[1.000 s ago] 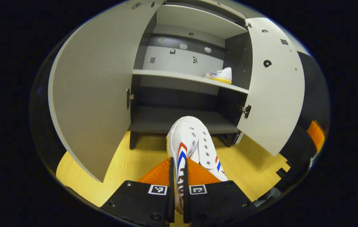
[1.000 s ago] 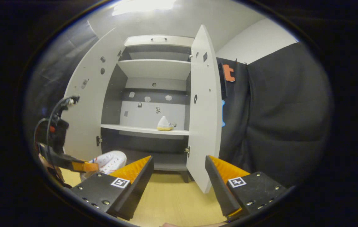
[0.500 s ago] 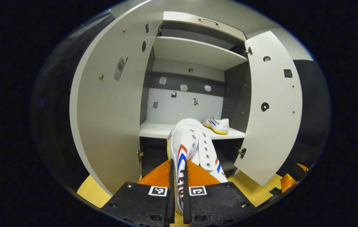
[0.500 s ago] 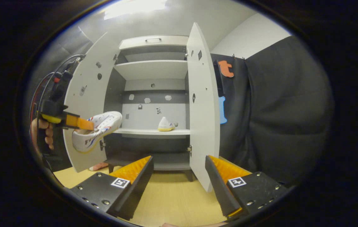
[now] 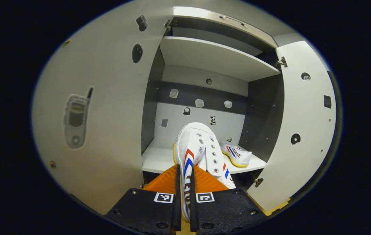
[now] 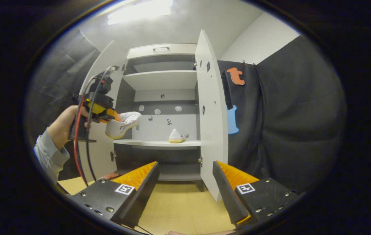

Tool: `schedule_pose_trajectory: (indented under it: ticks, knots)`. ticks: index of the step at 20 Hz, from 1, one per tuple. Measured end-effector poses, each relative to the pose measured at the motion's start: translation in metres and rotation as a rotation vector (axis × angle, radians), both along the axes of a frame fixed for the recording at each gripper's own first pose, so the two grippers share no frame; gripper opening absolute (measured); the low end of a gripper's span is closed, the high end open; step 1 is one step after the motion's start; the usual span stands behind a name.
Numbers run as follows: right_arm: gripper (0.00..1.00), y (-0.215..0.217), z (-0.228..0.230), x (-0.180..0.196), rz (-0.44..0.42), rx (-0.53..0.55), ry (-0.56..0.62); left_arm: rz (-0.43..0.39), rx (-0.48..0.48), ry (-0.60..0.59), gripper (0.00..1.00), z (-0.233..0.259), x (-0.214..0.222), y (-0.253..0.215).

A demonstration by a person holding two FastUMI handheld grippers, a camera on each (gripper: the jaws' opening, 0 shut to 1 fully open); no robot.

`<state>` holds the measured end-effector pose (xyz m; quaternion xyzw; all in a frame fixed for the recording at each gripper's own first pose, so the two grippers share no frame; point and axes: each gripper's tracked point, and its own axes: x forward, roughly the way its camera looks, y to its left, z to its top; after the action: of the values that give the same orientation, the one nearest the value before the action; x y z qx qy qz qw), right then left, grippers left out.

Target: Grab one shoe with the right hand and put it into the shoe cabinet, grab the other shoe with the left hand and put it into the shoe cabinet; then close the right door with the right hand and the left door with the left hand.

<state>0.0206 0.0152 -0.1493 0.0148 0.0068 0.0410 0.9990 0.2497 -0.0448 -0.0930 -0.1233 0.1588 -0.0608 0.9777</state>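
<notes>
My left gripper (image 5: 184, 178) is shut on a white shoe (image 5: 196, 150) with red and blue stripes, toe pointing into the open shoe cabinet (image 5: 205, 55). The shoe hangs in the air just in front of the white middle shelf (image 5: 156, 160). The other white shoe (image 5: 236, 154) lies on that shelf at the right. In the right gripper view my right gripper (image 6: 185, 178) stands open and empty, well back from the cabinet (image 6: 162, 78). Farther off there, the left gripper (image 6: 99, 104) holds its shoe (image 6: 122, 124) above the shelf's left end, and the shelved shoe (image 6: 176, 136) rests near the right door (image 6: 211, 111).
Both cabinet doors stand wide open: the left door (image 5: 97, 107) close beside my left gripper, the right door (image 5: 299, 130) angled outward. A hand and grey sleeve (image 6: 50, 143) with cables hold the left gripper. Yellow wooden floor (image 6: 175, 205) lies before the cabinet.
My left gripper has risen from floor level and moved forward with the shoe, up to the middle shelf. The right gripper has stayed open and nearly still.
</notes>
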Motion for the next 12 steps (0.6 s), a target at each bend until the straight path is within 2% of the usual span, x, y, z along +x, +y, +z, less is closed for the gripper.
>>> schedule_pose_trajectory:
  ticks: [3,7,10,12]
  knots:
    - [0.98,-0.003,0.006,-0.003,-0.002,0.025,-0.02,0.019,0.024,-0.009,0.11,0.002,0.042,-0.007]
    - [0.98,-0.002,0.004,-0.007,0.012,0.027,-0.011,0.044,-0.008,0.048,0.11,-0.016,0.107,-0.011]
    - [0.98,0.006,0.006,-0.007,0.058,0.059,-0.007,0.066,0.0,0.09,0.11,-0.04,0.156,-0.005]
    - [0.98,0.015,0.007,-0.01,0.085,0.066,-0.012,0.09,-0.041,0.106,0.13,-0.052,0.176,-0.004]
